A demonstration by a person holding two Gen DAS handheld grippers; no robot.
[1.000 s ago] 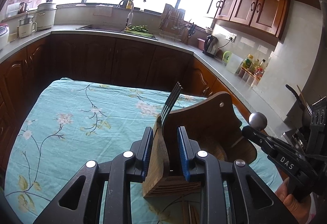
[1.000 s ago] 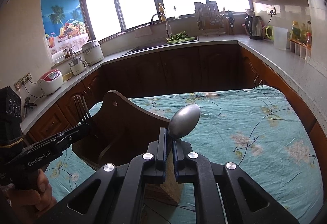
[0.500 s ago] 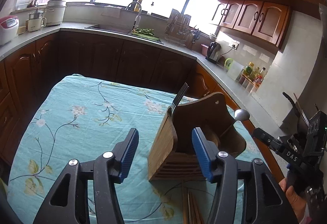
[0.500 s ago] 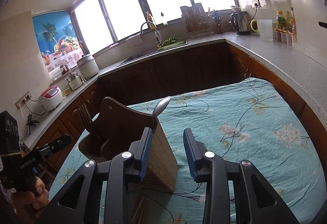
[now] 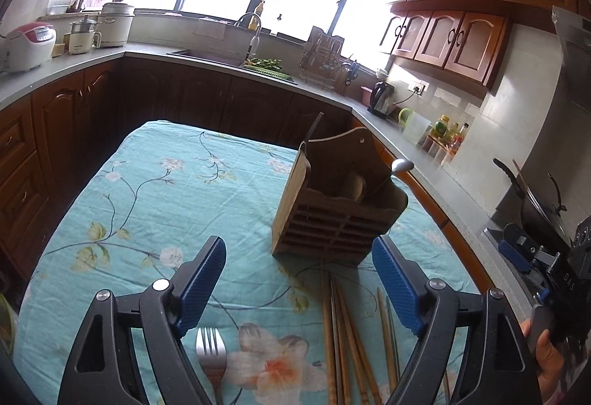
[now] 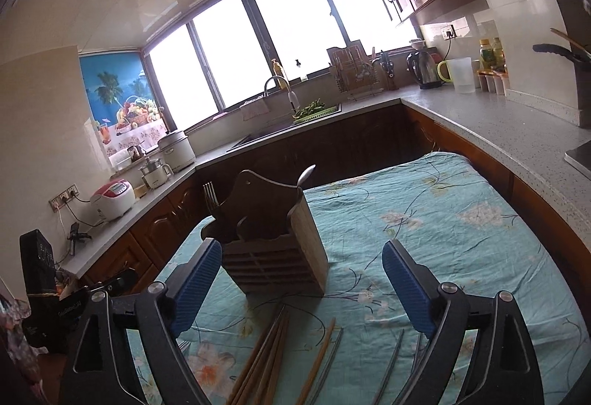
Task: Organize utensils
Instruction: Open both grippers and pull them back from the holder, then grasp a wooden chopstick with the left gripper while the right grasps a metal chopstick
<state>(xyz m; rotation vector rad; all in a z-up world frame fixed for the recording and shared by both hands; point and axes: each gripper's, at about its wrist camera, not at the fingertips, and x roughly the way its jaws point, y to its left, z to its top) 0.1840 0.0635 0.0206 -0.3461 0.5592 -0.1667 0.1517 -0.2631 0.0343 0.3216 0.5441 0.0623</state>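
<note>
Both wrist views, my two grippers drawn back from the holder. The left gripper (image 5: pixel 299 283) has just been opening; I see its blue fingers (image 5: pixel 201 281) spread wide and released, nothing between them but cloth. The right gripper (image 6: pixel 295 288) has likewise just been opening; its fingers (image 6: pixel 404 288) stand apart and grasp nothing.

The wooden holder (image 5: pixel 334 209) stands upright on the counter (image 5: pixel 155 191), which is covered by a teal floral cloth. It sits clear of both sets of fingers, beyond their tips. A fork (image 6: pixel 210 196) stands in the holder's left side, tines up, as the right view shows it. A spoon (image 6: pixel 306 176) leans out of the right rear corner, bowl up.

Loose pieces lie on the cloth on the near side of the holder. A bundle of wooden chopsticks (image 5: pixel 340 338) lies side by side, one end close to the holder's base. A few thin metal chopsticks (image 6: pixel 391 364) lie to their right. A second fork (image 5: pixel 211 353) lies flat near the left fingers, tines pointing toward the holder.

In the left view, a hand (image 5: pixel 546 353) holds the right gripper at the right edge of the frame. In the right view, the left gripper's body appears at the lower left.
</note>
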